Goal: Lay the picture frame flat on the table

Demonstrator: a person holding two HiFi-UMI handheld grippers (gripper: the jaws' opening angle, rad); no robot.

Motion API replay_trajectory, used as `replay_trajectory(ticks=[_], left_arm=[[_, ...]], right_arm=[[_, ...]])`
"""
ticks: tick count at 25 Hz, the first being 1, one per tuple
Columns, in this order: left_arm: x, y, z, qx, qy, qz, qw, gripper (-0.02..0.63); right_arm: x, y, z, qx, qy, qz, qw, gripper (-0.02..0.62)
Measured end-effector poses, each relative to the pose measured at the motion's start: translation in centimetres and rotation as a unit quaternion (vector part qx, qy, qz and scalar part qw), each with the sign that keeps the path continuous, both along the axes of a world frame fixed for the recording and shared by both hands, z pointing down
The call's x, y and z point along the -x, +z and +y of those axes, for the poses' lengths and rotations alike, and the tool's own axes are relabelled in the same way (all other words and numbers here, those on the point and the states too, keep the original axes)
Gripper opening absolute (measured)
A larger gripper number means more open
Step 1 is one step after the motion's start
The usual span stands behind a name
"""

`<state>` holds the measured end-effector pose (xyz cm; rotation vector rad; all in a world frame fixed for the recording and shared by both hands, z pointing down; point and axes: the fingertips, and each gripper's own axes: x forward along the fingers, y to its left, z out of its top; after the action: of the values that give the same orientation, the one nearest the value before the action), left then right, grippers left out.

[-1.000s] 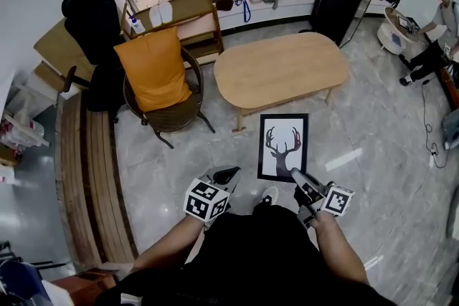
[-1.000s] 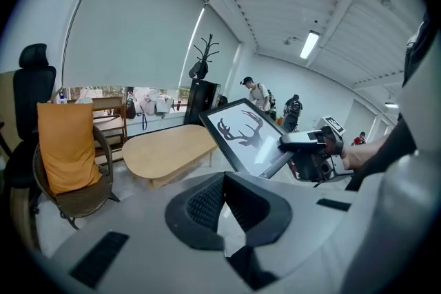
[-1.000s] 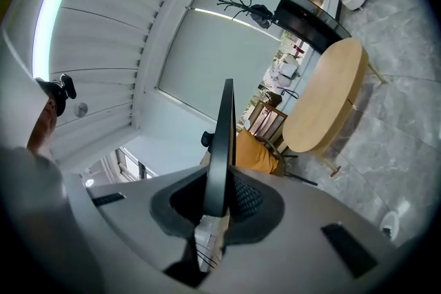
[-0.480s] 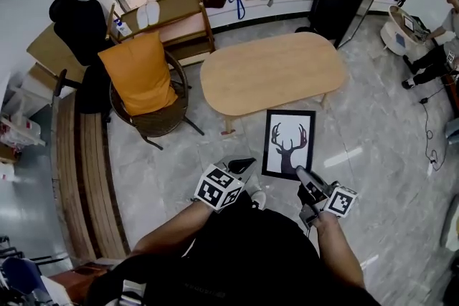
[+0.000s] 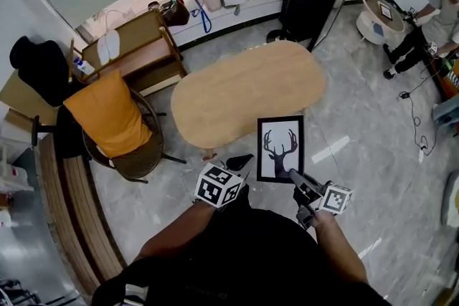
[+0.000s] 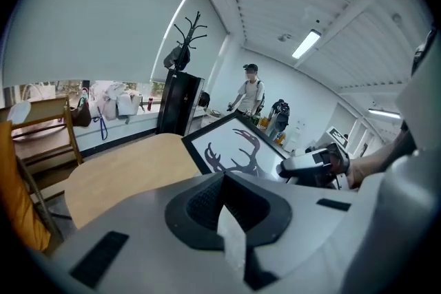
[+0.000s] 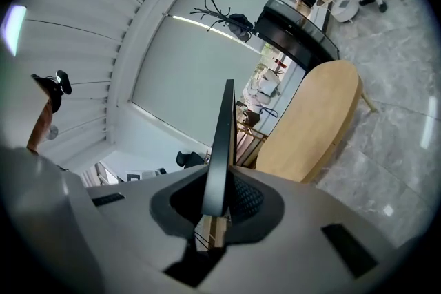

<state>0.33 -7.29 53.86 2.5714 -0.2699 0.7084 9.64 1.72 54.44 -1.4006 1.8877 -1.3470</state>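
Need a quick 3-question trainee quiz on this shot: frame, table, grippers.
1. True or false: the picture frame lies flat on the wooden table.
2. Which gripper holds the frame? A) left B) right C) both
3. Fill in: the print in the frame shows a ____ head with antlers.

Key:
1. False. It is held in the air at the table's near end.
2. B. The right gripper is shut on the frame's edge; the left gripper is apart from it.
3. Deer.
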Motion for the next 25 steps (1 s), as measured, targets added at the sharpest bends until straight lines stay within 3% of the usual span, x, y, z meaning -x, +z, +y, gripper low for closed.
replay_trajectory(ticks=[5, 11, 18, 21, 25], left_arm=[[-4.7, -1.5, -8.1, -0.024, 0.035, 0.009, 0.9991, 0.0], [-5.8, -0.2, -16.3, -0.039, 0.016, -0.011, 0.999, 0.0], [-4.4, 4.1, -20.5, 0.021, -0.051, -0.043, 0.9976, 0.0], [-4.6, 5.8, -22.7, 0.037, -0.105, -0.054, 0.9924, 0.0], [-5.1, 6.8, -25.2, 0.05, -0.169, -0.073, 0.9816, 0.0]], right_arm=[[-3.9, -2.0, -8.7, -0.002, -0.001, 0.034, 0.999, 0.032], [-6.5, -0.7, -17.3, 0.002, -0.007, 0.039, 0.999, 0.032], [-7.8, 5.2, -24.1, 0.064, -0.064, 0.02, 0.996, 0.032], [-9.3, 9.2, -27.2, 0.097, -0.099, 0.024, 0.99, 0.032], [-12.5, 17.8, -31.0, 0.175, -0.128, 0.047, 0.975, 0.034]])
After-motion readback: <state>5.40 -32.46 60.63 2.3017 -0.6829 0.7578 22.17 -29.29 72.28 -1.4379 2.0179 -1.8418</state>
